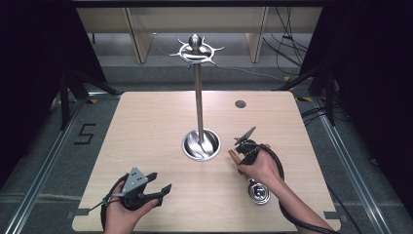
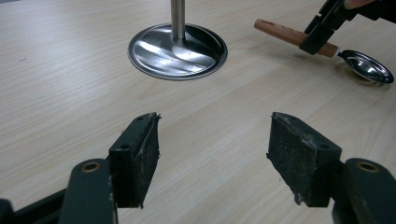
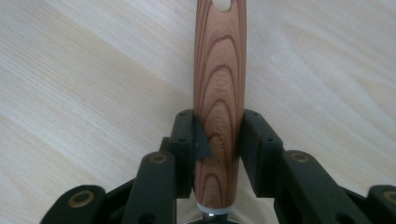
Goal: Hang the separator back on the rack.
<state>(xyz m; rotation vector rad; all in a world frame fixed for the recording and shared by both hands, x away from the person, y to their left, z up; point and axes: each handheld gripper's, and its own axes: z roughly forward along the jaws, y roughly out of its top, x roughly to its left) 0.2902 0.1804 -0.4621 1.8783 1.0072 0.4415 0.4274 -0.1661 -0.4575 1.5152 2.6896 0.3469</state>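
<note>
High view: wooden tabletop (image 1: 146,122) with a steel utensil stand (image 1: 198,97), round base near the middle, hook ring on top. Right tongs (image 1: 243,153) sit right of the base, pinching the wooden handle (image 3: 219,93) of a ladle (image 1: 259,192); its steel bowl rests on the tabletop near the person's right wrist. Right gripper view shows both jaws pressed on the handle's sides, near the metal collar. Left tongs (image 2: 212,154) are spread wide with nothing between them, low over the front-left tabletop, pointing toward the stand base.
</note>
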